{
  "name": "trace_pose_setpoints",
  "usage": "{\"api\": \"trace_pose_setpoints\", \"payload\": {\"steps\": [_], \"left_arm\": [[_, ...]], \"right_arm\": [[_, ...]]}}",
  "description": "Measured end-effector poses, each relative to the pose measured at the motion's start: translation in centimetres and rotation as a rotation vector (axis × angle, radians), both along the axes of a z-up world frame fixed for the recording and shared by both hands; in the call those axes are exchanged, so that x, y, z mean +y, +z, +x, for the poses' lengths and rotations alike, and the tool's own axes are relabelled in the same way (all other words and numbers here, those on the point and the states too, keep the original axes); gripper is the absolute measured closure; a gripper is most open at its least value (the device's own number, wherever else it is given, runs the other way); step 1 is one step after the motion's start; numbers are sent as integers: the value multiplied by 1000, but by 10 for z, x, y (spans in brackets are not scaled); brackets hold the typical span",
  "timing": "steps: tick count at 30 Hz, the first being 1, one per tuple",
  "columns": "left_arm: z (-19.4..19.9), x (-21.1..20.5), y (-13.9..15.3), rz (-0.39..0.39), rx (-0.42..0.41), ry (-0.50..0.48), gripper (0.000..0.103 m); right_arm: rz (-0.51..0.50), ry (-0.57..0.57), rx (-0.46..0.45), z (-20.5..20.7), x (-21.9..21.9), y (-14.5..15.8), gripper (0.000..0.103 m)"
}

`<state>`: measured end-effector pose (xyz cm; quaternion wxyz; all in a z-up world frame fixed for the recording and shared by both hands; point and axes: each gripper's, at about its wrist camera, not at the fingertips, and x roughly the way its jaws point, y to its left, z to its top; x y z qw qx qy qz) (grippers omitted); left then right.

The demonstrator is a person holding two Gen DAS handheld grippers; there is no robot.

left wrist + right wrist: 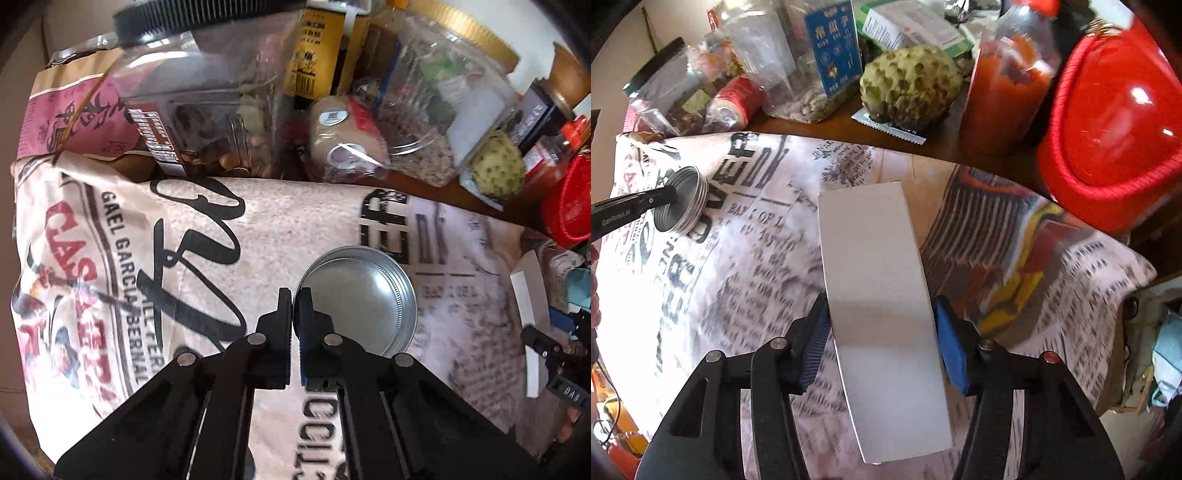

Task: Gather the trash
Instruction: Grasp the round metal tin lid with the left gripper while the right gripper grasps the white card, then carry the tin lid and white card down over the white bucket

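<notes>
Support: brown wooden table (960,147), bare only along a strip at the far side. A printed cloth (295,229) with newspaper-style lettering covers the near part.

On the cloth: round metal lid (364,302), tilted, rim raised off the cloth on one side; flat white box (879,295), lying lengthwise.

On the bare wood at the far side: clear jars (207,103), scaly green fruit (908,85), bottle of red sauce (1008,81), red basket (1115,122). Fruit rests on what may be a foil packet; blurred.
</notes>
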<state>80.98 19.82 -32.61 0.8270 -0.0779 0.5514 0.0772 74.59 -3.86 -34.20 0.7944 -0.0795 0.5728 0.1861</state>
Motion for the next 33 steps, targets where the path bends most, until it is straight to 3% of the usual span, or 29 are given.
{"api": "trace_pose_setpoints", "payload": {"steps": [6, 13, 14, 19, 26, 33], "left_arm": [[-26, -20, 36, 17, -63, -8, 101], [-62, -48, 96, 21, -193, -16, 101], [-68, -55, 106, 23, -214, -18, 101], [-113, -86, 148, 51, -317, -25, 101], [-201, -137, 202, 113, -440, -32, 101], [-273, -159, 235, 94, -505, -64, 101]], "right_arm": [[54, -62, -95, -34, -20, 44, 52], [111, -123, -217, -77, -58, 112, 52], [118, -126, -229, -77, -64, 107, 52], [143, -143, -343, -116, -92, 149, 53], [209, -111, -443, -158, -106, 172, 53], [251, -82, -493, -209, -115, 193, 53]]}}
